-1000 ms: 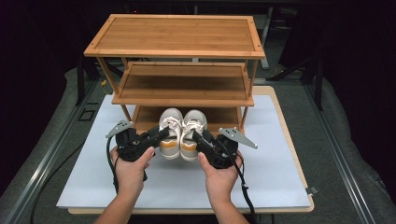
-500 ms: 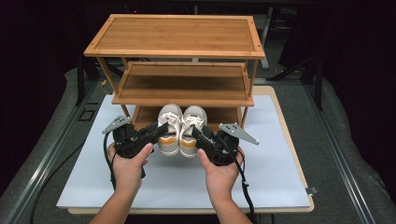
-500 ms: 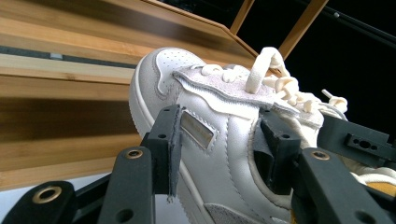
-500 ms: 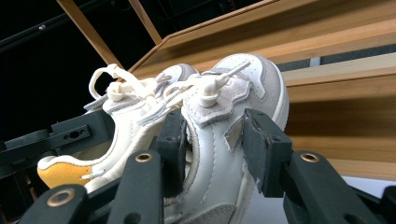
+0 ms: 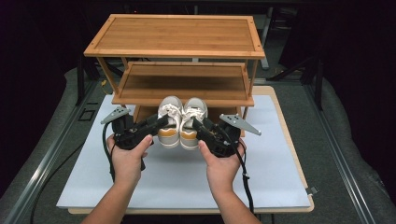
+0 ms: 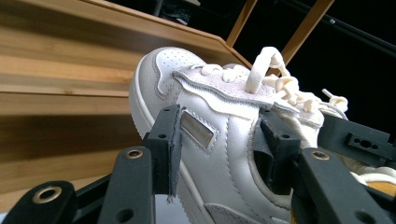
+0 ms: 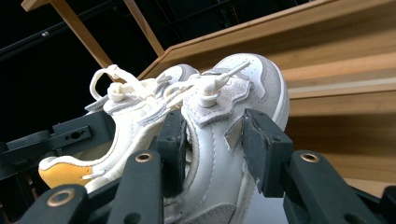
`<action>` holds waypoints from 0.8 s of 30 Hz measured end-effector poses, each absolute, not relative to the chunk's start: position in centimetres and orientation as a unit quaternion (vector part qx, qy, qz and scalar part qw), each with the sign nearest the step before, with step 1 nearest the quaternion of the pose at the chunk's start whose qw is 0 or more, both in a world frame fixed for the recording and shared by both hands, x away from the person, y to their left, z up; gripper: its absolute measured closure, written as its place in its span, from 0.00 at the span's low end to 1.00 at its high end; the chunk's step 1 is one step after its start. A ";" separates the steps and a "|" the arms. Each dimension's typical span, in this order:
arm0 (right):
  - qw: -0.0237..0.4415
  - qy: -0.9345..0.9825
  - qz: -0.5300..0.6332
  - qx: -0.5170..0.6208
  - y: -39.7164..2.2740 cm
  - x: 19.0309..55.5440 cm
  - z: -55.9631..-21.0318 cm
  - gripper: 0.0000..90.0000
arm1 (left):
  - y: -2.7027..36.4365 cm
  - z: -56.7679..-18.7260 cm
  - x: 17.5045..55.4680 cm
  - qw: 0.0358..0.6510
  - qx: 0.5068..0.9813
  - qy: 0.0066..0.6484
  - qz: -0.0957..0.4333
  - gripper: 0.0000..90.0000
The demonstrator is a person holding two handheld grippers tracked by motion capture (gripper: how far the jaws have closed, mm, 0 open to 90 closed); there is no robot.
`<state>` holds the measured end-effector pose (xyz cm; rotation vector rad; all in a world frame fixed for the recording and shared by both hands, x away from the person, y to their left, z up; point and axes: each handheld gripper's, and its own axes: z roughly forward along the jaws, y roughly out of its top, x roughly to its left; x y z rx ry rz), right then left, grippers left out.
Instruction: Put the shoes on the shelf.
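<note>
White leather sneakers with tan heels, left shoe [image 5: 169, 120] and right shoe [image 5: 192, 120], sit at the bamboo three-tier rack [image 5: 175, 49]'s bottom shelf. Left gripper [image 5: 156, 122] and right gripper [image 5: 198, 125] each clamp one shoe's side wall. Risk: soft collar slipping free, toes snagging the middle shelf.

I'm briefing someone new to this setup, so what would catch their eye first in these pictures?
A pair of white sneakers with orange heels: the left sneaker and right sneaker sit side by side at the front of the three-tier bamboo shoe rack, toes pointing in under its middle shelf. The left gripper and right gripper each have jaws clamped on a sneaker's collar.
</note>
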<state>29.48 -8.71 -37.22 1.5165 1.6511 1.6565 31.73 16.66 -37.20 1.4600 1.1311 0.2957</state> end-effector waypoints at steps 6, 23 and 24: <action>0.183 0.585 0.583 0.533 -8.9 30.1 -36.4 0.67 | 16.4 -36.5 32.4 0.597 0.627 0.484 0.128 0.62; 0.180 0.582 0.580 0.541 -9.2 33.6 -35.0 0.68 | 16.1 -35.2 36.3 0.597 0.625 0.488 0.122 0.62; 0.179 0.581 0.581 0.541 -9.2 33.9 -35.0 0.67 | 16.1 -35.2 36.5 0.597 0.623 0.490 0.120 0.62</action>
